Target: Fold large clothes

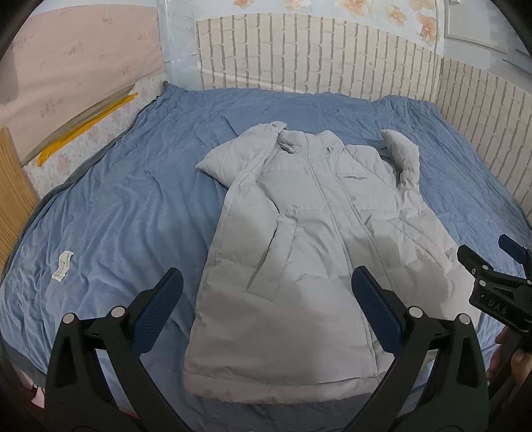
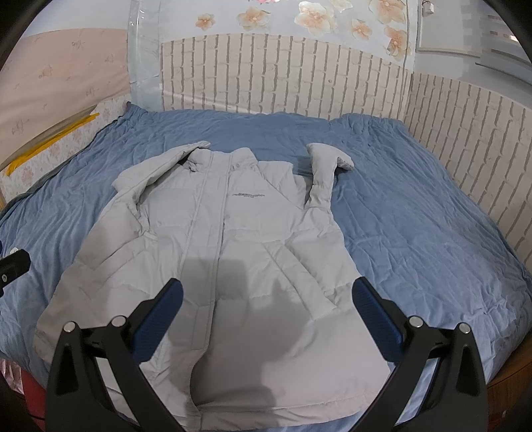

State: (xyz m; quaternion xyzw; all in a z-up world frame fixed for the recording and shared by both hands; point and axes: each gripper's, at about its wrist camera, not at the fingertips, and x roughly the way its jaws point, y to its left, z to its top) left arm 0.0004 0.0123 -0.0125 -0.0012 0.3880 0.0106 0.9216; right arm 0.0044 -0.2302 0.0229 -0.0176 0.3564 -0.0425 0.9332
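Chest lettering on grey jacket [image 2: 212, 252] too small to read

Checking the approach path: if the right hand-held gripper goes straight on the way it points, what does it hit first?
Most likely the grey coat lying flat on the blue blanket. The right hand-held gripper is open and aimed at the coat's lower front, with nothing in between; how far off it is cannot be judged.

A home bedroom. A wide bed [image 2: 415, 216] under a rumpled blue quilt [image 1: 126, 206] sits against brick-patterned wall panels [image 2: 282, 73]. Floral wallpaper [image 2: 316, 16] runs above.
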